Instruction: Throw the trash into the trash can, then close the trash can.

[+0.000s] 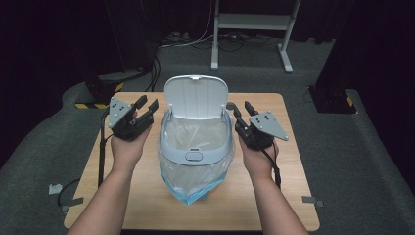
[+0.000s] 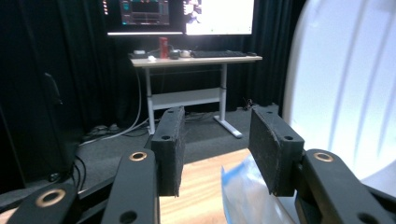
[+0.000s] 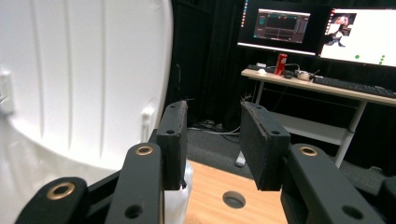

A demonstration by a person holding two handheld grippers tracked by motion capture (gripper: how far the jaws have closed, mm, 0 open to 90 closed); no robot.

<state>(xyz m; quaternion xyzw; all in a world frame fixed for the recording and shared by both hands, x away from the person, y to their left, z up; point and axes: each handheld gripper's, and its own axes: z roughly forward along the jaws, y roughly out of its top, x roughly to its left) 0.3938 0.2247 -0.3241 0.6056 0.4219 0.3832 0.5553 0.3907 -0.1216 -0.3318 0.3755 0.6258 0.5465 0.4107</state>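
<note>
A small white bin (image 1: 195, 147) stands mid-table with its lid (image 1: 195, 97) raised upright and a clear, blue-edged bag (image 1: 192, 188) lining it and hanging over the front. My left gripper (image 1: 147, 107) is held open just left of the bin, apart from it. My right gripper (image 1: 239, 110) is open just right of the bin, level with the lid hinge. In the left gripper view the white lid (image 2: 345, 88) fills the right side and the bag (image 2: 247, 193) lies below the open fingers (image 2: 170, 147). In the right gripper view the lid (image 3: 79, 79) stands at the left.
The wooden table (image 1: 147, 205) has bare room in front and at both sides of the bin. A cable hole (image 3: 233, 199) is in the tabletop ahead of the right gripper. A desk (image 2: 196, 58) with monitors stands beyond on grey carpet.
</note>
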